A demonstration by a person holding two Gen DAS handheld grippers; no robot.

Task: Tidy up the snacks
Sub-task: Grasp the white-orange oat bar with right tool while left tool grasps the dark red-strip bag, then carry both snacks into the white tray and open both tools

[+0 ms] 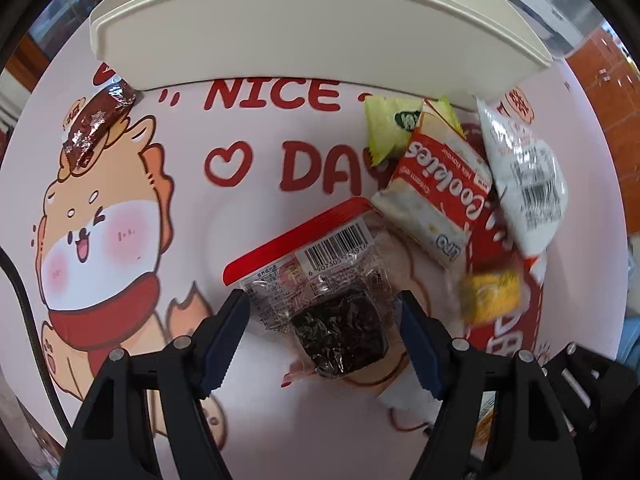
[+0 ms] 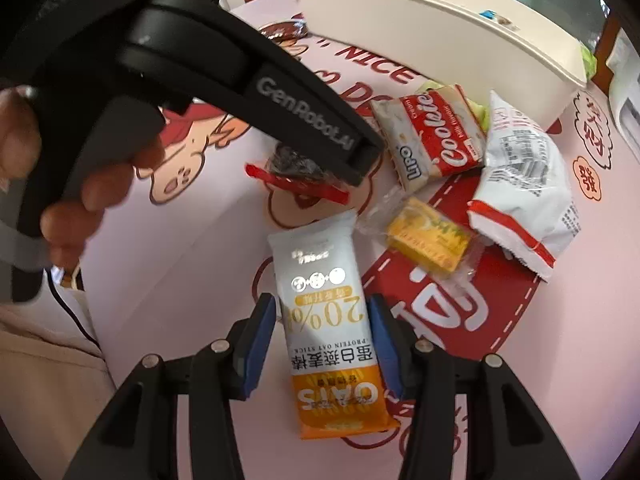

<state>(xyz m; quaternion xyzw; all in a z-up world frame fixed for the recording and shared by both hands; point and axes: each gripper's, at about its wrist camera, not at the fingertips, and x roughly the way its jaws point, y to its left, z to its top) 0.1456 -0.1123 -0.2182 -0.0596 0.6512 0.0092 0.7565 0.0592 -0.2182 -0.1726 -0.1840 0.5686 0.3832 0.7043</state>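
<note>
While both grippers sit over the printed mat (image 1: 168, 152), the step in hand looks like the pick: one packet per hand, then into the bin.

Cream bin (image 1: 320, 28) stands well beyond both sets of jaws, at the far edge of the mat. Some packets are already visible over its rim.

White bag (image 2: 520, 184) lies ahead and right of the right jaws, clear of them. Cookies pack (image 2: 432, 136) is ahead of the right jaws, touching the white bag, partly on a green packet (image 1: 388, 128).

Oat bar (image 2: 332, 328) lies lengthwise between the right jaws. Right gripper (image 2: 324, 344) stands narrow, a pad just beside each long edge; contact is not clear, so I can't call it a grip yet.

Dark-cake packet (image 1: 328, 300) with the red strip sits between the left jaws, poking out ahead of them. Left gripper (image 1: 322, 344) stands mid-wide, pads bracketing the wrapper with gaps showing on both sides: not gripping. A hand (image 2: 76, 184) wraps its handle.

Yellow sweet (image 2: 428, 240) lies just ahead-right of the right jaws, between oat bar and white bag. Brown sweet (image 1: 96, 128) is far ahead-left of the left jaws, near the bin corner.

Next, I'd judge: both close until the film takes load, lift straight up, carry forward to the bin. The wrapper is crinkly and slick, so squeeze on the cake body, not the loose film.
</note>
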